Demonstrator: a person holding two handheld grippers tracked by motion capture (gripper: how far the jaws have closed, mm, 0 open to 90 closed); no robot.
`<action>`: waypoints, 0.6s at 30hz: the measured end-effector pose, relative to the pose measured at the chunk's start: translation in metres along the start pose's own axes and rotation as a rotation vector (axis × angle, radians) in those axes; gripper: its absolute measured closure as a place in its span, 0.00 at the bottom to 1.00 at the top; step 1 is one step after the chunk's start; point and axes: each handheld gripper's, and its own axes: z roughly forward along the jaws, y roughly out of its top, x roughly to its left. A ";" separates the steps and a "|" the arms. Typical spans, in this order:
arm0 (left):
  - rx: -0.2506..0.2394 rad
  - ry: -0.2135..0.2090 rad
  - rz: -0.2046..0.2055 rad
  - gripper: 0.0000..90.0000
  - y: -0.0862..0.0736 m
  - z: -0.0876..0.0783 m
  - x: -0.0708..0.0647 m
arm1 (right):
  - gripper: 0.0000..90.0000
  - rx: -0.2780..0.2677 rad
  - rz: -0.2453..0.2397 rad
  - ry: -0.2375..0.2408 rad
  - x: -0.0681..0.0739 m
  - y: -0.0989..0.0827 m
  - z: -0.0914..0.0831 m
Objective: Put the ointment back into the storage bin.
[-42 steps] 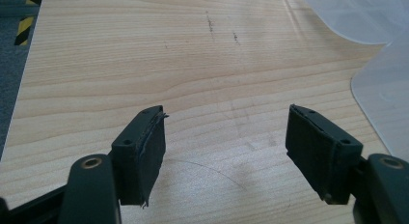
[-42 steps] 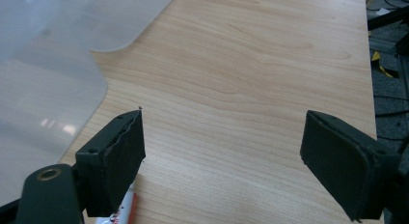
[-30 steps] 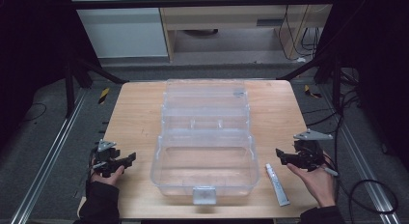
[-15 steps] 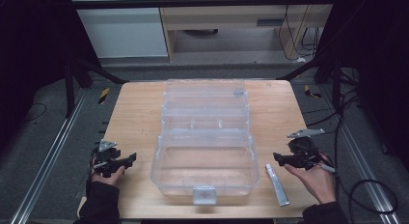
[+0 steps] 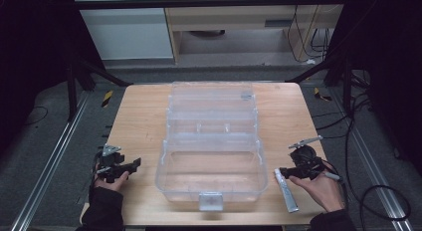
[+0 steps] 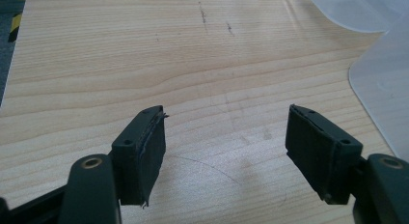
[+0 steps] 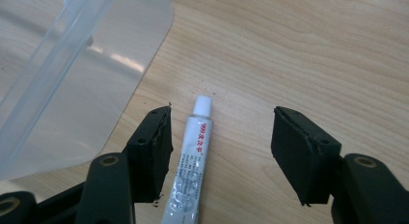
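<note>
The right tool (image 7: 219, 156) stands wide over the white tube (image 7: 190, 166), which lies flat on the surface (image 5: 139, 116) beside the clear box (image 5: 211, 151); closing off-centre may push it away; the left tool (image 6: 226, 156) is wide, empty.

Tube (image 5: 287, 190) right of box (image 5: 211, 141)

One clear plastic box (image 5: 211, 151), one white tube (image 7: 190, 161) lying between spread fingers (image 7: 154, 142), two grippers: left (image 5: 130, 165), right (image 5: 281, 170), one wooden table (image 5: 139, 116).
</note>
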 end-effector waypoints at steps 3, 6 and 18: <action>0.000 -0.001 0.000 0.34 0.000 0.000 0.000 | 0.45 0.018 0.001 -0.001 0.002 0.000 0.002; 0.001 -0.001 0.000 0.34 0.000 0.000 0.000 | 0.48 0.048 -0.010 0.008 0.005 0.000 0.006; 0.002 -0.001 0.001 0.34 0.000 0.000 0.000 | 0.54 0.127 0.006 0.036 0.006 -0.002 0.019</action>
